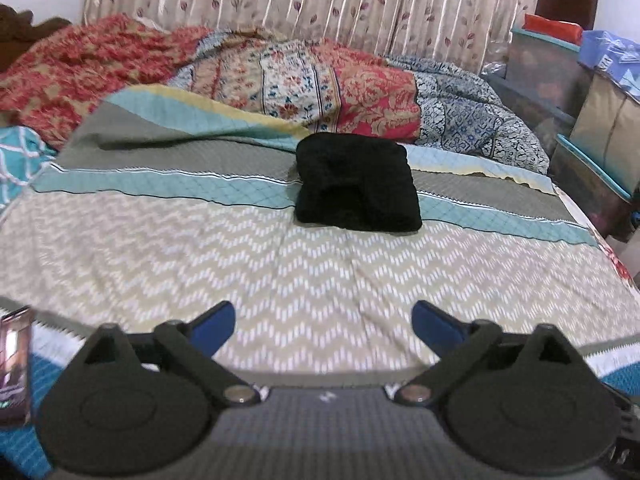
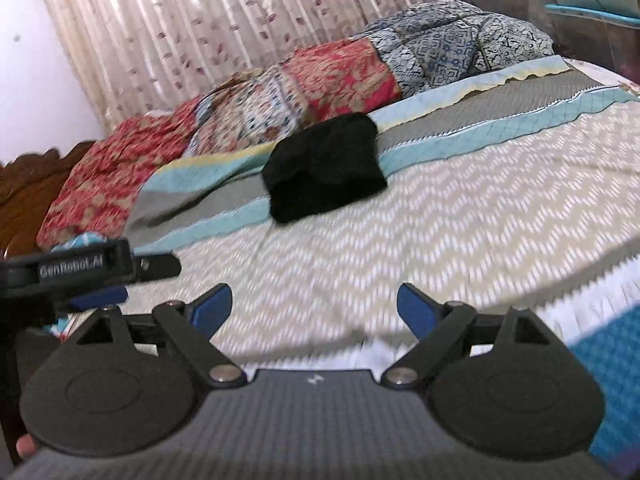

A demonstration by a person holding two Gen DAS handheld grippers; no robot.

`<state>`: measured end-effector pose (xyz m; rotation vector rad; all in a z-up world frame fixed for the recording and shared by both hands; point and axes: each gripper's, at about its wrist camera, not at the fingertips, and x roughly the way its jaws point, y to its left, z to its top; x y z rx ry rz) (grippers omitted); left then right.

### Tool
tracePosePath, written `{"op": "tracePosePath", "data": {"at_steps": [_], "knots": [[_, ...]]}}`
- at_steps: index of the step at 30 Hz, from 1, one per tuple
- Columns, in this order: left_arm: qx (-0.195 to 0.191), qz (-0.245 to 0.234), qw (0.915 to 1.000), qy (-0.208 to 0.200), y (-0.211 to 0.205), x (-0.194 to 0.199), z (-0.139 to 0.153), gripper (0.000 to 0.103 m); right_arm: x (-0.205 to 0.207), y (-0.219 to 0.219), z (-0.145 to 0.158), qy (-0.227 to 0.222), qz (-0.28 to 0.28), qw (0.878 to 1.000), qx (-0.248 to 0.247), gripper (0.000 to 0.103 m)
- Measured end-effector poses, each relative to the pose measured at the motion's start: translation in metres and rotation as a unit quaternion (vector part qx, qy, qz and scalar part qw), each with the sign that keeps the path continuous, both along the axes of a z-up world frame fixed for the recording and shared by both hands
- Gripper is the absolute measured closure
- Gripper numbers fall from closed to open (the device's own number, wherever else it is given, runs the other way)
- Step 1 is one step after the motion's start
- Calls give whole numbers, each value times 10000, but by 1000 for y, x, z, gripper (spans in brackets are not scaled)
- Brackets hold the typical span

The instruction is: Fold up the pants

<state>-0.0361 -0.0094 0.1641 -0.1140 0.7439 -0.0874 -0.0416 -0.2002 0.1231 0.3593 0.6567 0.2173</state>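
The black pants (image 1: 357, 184) lie folded into a compact bundle on the bed, across the teal and grey stripes of the sheet; in the right wrist view the pants (image 2: 325, 168) sit left of centre. My left gripper (image 1: 323, 326) hangs well back from them over the zigzag-patterned sheet, jaws wide open, nothing between the blue pads (image 1: 212, 326). My right gripper (image 2: 314, 312) is likewise open and empty, far short of the bundle. The left gripper's side (image 2: 100, 270) shows at the left edge of the right wrist view.
Crumpled red and blue patterned quilts (image 1: 280, 76) are heaped along the far side of the bed before a floral curtain (image 1: 320, 0). Stacked storage boxes (image 1: 580, 92) stand at the right. A wooden headboard (image 2: 24, 196) is at the left. A phone-like object (image 1: 14, 364) lies near left.
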Motion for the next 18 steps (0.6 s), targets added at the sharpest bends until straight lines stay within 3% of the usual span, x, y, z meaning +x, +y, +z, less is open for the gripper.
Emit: {"op": "tracePosePath", "data": {"at_steps": [11, 18], "knots": [[240, 143, 9995, 146, -2, -58, 2, 0, -61, 27, 4, -57, 211, 9996, -200, 9], [523, 338, 9980, 95, -2, -68, -7, 0, -64, 31, -3, 128, 191, 9995, -200, 7]]}}
